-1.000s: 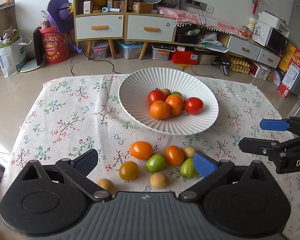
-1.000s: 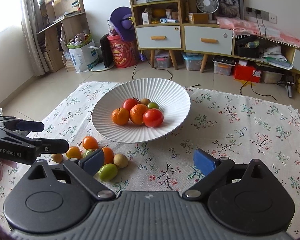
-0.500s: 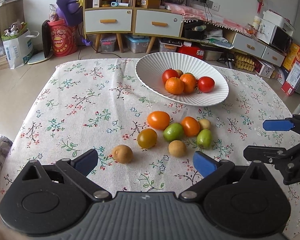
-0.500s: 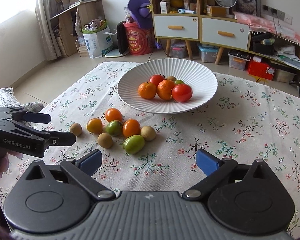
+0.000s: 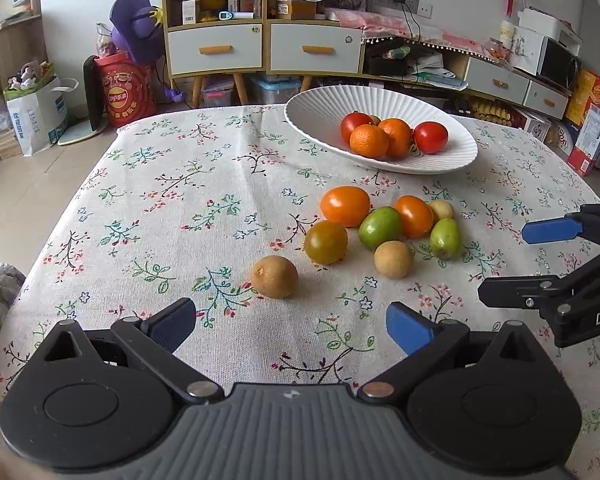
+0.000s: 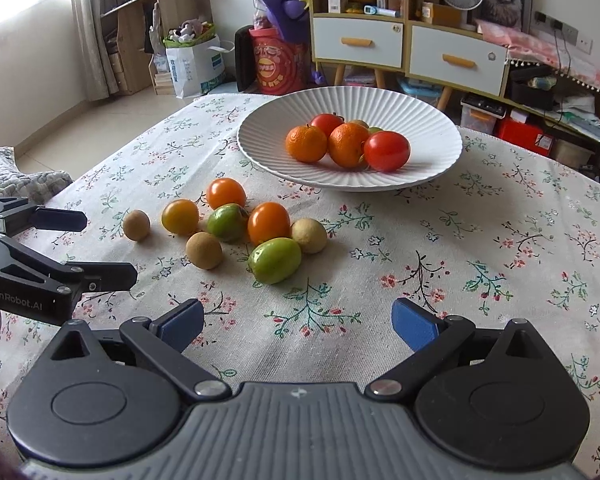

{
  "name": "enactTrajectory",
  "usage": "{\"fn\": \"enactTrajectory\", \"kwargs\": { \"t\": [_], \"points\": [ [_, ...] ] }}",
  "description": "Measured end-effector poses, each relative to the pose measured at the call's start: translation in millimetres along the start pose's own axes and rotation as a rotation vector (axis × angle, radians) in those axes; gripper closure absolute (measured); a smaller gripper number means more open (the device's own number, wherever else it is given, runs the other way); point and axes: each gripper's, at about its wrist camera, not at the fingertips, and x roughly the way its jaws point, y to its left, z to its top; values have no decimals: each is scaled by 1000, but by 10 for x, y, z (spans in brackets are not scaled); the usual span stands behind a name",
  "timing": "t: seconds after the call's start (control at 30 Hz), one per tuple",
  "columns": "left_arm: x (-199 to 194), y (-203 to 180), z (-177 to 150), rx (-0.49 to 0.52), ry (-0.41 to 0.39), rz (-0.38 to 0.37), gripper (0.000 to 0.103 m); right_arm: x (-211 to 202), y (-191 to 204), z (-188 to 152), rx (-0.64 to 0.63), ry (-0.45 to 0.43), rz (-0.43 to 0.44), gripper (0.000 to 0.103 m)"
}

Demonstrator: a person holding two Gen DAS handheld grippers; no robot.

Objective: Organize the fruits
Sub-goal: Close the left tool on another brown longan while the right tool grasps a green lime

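On the table: a floral tablecloth [image 5: 172, 208] covers the whole surface, with loose fruit and a bowl on it.
Bowl: a wide white ribbed bowl [image 6: 420, 120] stands at the far side of the cloth, beyond the loose fruit and apart from it.
Left gripper: the left gripper [image 5: 291, 324] hovers over the near edge of the cloth, its two blue-padded fingers spread wide with nothing between them; the brown fruit lies just ahead of the gap.
Right gripper: the right gripper [image 6: 298, 322] hovers to the right of the loose fruit, jaws standing wide apart and empty, over bare cloth.
Fruit in bowl: two mandarins [image 6: 306, 143] sit side by side at the front, a red tomato [image 6: 387, 150] touches the right one, a second red tomato [image 6: 326, 122] sits behind, and small pale and green fruits are mostly hidden at the back.
Loose cluster: an orange tomato [image 5: 345, 205] lies nearest the bowl; a second orange tomato [image 5: 413, 216] lies to its right, with a round green fruit [image 5: 380, 227] between them and touching both.
Cluster edges: an oval green fruit [image 5: 445, 238] lies at the right end, a small pale fruit [image 5: 441, 209] behind it, a yellow-green tomato [image 5: 325, 242] at the left.
Small brown fruits: one round brown fruit [image 5: 393, 259] sits at the front of the cluster; another brown fruit [image 5: 274, 276] lies alone, off to the left.
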Motion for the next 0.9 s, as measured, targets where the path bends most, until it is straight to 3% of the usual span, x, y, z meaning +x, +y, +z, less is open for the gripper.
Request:
{"fn": "enactTrajectory", "kwargs": {
  "t": [0.5, 0.6, 0.9],
  "points": [
    [113, 44, -114, 29, -45, -7, 8, 177, 98, -33, -47, -28, -36, 6],
    [112, 40, -100, 27, -52, -13, 13, 181, 113, -14, -63, -46, -44, 14],
    [101, 27, -50, 39, -73, -34, 44, 168, 207, 27, -122, -73, -34, 40]
  ]
}}
